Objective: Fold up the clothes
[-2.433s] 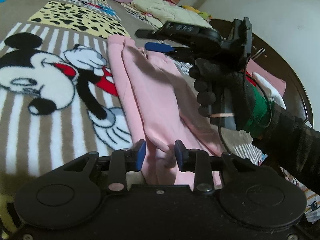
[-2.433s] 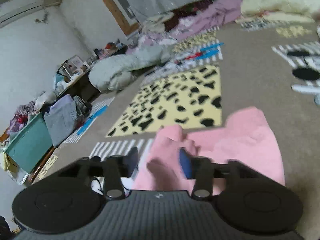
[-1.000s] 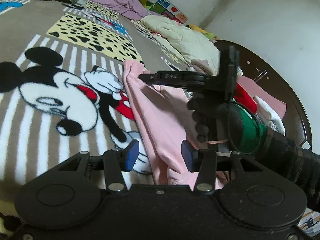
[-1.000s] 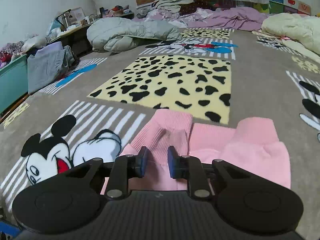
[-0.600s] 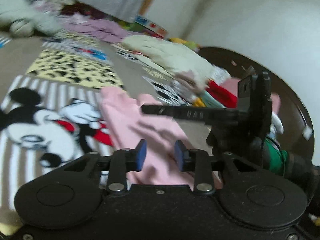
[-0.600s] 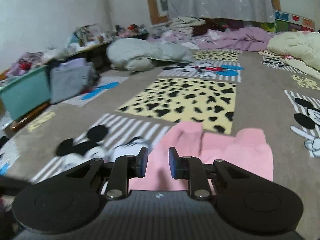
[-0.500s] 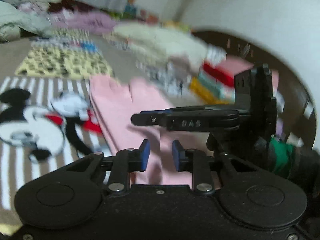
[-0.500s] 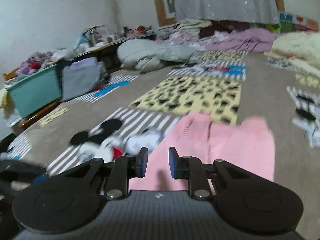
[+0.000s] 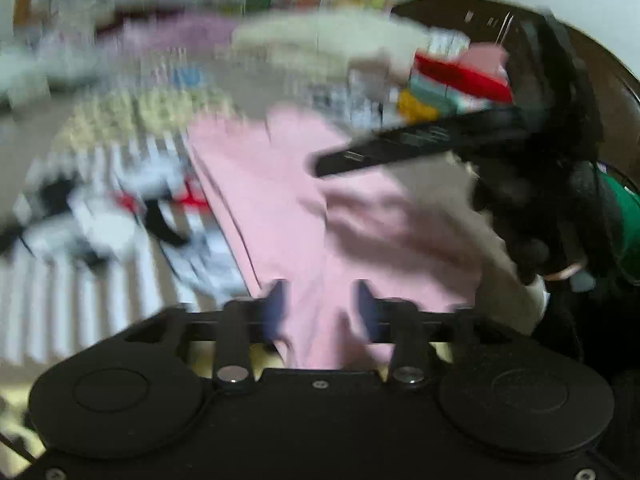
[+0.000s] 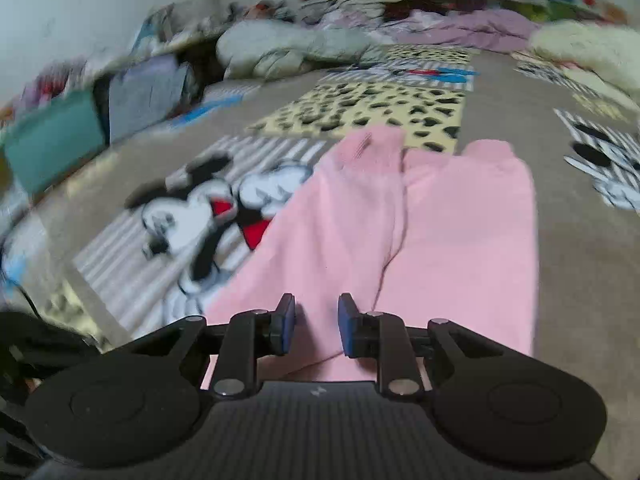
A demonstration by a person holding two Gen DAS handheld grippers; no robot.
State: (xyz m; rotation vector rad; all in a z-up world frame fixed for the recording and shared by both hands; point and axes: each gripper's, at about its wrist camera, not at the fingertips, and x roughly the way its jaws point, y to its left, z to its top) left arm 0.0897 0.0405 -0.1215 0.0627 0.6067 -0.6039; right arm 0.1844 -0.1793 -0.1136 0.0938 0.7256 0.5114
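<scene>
Pink trousers lie flat on a cartoon-mouse blanket, legs side by side, cuffs at the far end. My right gripper hovers over their near end, jaws a little apart with nothing between them. In the blurred left wrist view the trousers run away from my left gripper, which is open above the near edge. The right gripper also shows there, held by a black-gloved hand above the right side of the cloth.
A stack of folded clothes lies on a dark round table at the right. Crumpled bedding, a teal bin and grey clothes lie at the far left.
Both grippers have pulled back and risen from the trousers' far cuffs to the near end. The left jaws have widened. The left view has swung and blurred.
</scene>
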